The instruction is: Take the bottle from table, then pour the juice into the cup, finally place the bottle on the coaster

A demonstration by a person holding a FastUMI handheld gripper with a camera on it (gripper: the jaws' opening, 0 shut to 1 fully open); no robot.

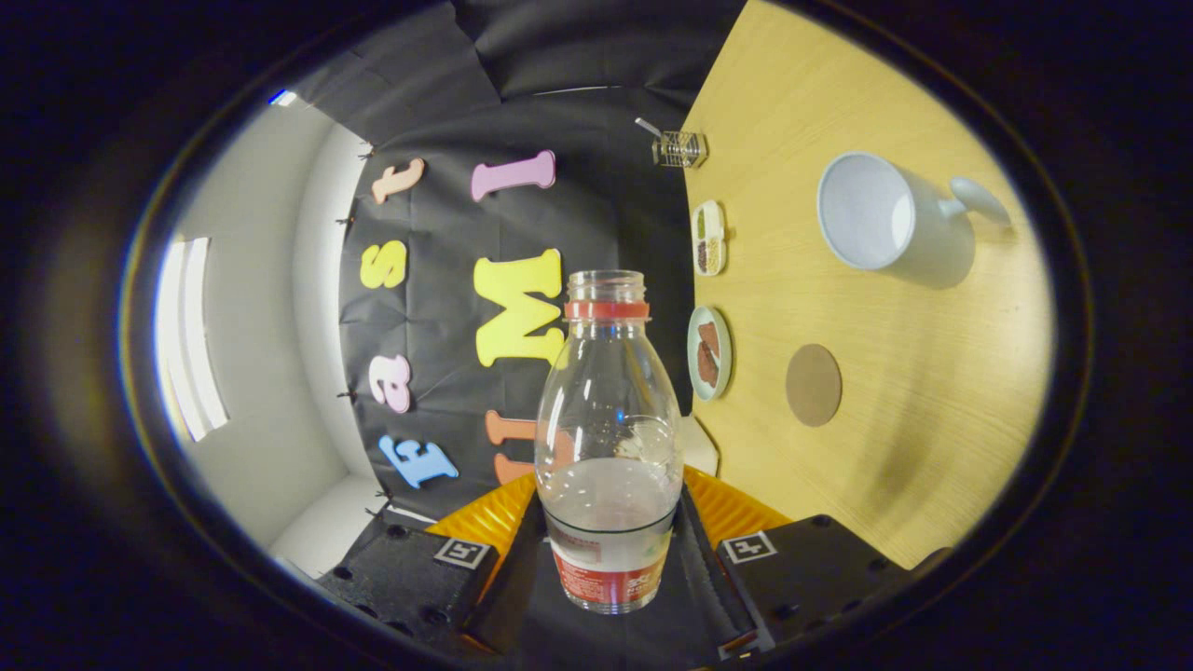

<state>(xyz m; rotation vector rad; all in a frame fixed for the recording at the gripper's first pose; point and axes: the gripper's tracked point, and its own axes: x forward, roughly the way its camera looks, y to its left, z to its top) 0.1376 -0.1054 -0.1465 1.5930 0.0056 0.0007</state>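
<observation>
While the whole view was rolled onto its side, so that the wooden table [895, 391] stood like a wall to the right of the booth's black cloth, the gripper [610, 559] was pinching the bottle [608, 438] between its two fingers, one pressed to each flank of the labelled lower body. That clear bottle lay along the fingers with its open mouth and red neck ring pointing ahead, off the table surface, and a shallow layer of pale liquid sat in its lower part just above the label. To the right of the bottle's neck, three things lined the table's far edge where it met the cloth: a wire basket [680, 149] at the farther end, a small divided dish [709, 239] of mixed bits beside it, and a round plate [709, 353] with dark reddish pieces nearest the bottle's shoulder. Further in from that edge, just beside the plate, lay the flat brown coaster [814, 385], bare and well apart from the bottle. Beyond the coaster, toward the middle of the table, stood the white cup [881, 219], its open mouth turned toward the camera, its inside looking empty, and its handle [979, 198] sticking out on the side away from the bottle.
</observation>
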